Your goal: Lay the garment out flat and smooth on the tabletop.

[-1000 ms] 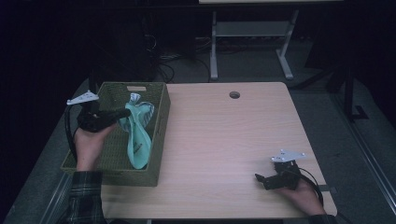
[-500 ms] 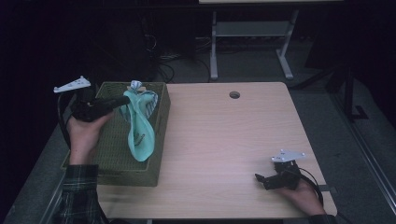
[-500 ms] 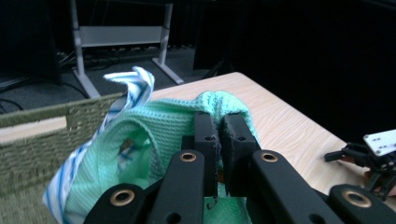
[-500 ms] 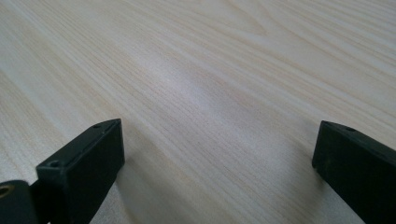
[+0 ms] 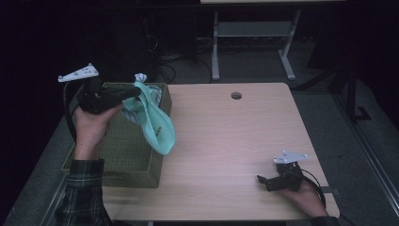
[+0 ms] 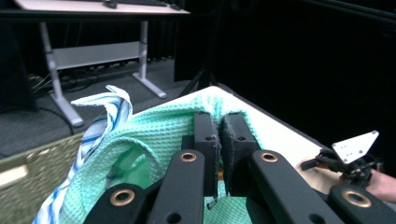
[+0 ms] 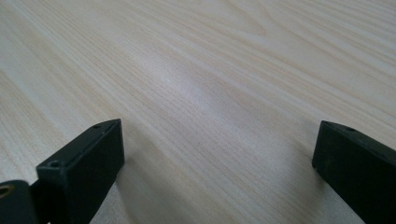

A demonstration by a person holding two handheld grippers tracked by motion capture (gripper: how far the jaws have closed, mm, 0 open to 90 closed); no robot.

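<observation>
A mint-green waffle cloth (image 5: 157, 126) hangs from my left gripper (image 5: 136, 91), which is shut on its upper edge above the woven olive basket (image 5: 120, 160). In the left gripper view the two jaws pinch the green cloth (image 6: 154, 135) tight, left gripper (image 6: 220, 126). A white cloth with blue stripes (image 6: 105, 116) lifts along with it, also at the basket's far rim (image 5: 140, 78). My right gripper (image 5: 262, 181) rests low on the table's near right, jaws wide apart over bare wood, right gripper (image 7: 217, 154).
The light wood table (image 5: 226, 141) has a round cable hole (image 5: 236, 95) near its far edge. The basket stands at the table's left edge. Beyond the table stand a white desk frame (image 5: 254, 33) and cables on the dark floor.
My left gripper has risen up and back out of the basket, drawing the green cloth with it so it hangs over the basket's right wall. The right gripper has stayed put.
</observation>
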